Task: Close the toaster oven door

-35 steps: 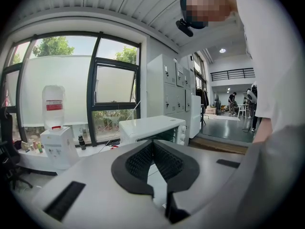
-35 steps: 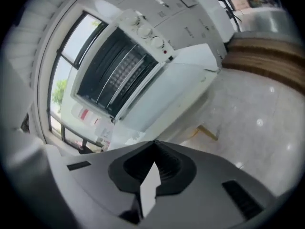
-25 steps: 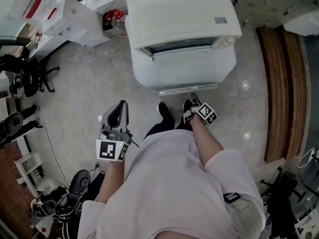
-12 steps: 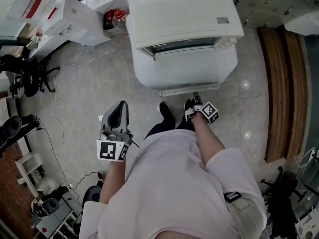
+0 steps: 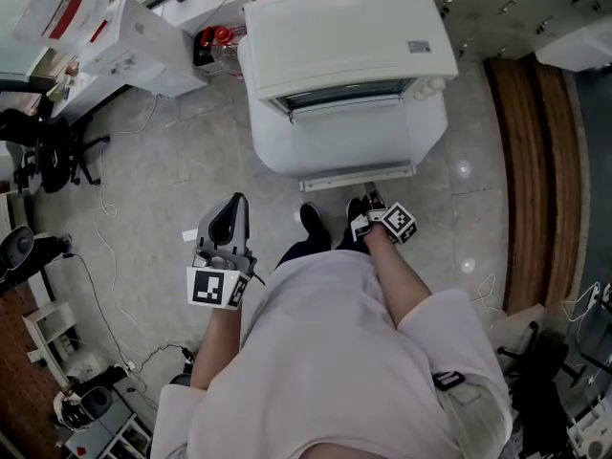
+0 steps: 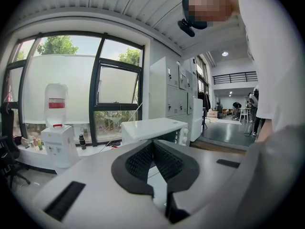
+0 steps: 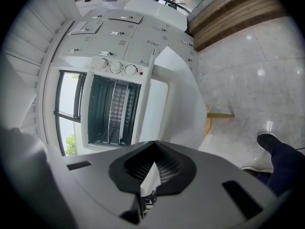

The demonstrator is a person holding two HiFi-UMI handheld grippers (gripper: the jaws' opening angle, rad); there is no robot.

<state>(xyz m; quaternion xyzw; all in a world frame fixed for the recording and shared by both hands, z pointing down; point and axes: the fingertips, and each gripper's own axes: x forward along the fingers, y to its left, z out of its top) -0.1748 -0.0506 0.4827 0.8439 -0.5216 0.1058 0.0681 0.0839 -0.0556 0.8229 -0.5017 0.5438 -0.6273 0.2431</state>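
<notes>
**Head view.** The white toaster oven (image 5: 344,36) is straight ahead of the person; what it stands on is hidden beneath it. Its door (image 5: 349,132) hangs dropped open and juts out flat toward the person, with the handle edge (image 5: 359,173) nearest.

The right gripper (image 5: 375,206) is low, just beside that handle edge and apparently under it. I cannot tell whether it touches. My guess is it is placed there to push the door up from below.

The left gripper (image 5: 228,216) is well apart to the left, over bare floor (image 5: 163,180). It looks parked and not needed for this job.

**Left gripper view.** The jaws are pressed together with nothing between them. The oven shows beyond the tips, seen side-on. A water dispenser (image 6: 57,142) with its bottle stands by the windows, unrelated to the task.

**Right gripper view.** The jaws are together and empty. I judge that a closed tool makes a blunt pusher, which suits a door that needs no grasp.

This view looks into the open cavity, where a wire rack (image 7: 116,109) sits with nothing visible on it. Three knobs (image 7: 116,67) run beside the cavity. The door's white inner face runs from the cavity toward the jaws. The person's shoe (image 7: 271,142) is at the frame's edge.

**Task.** The door is fully open, and closing has not yet begun.
</notes>
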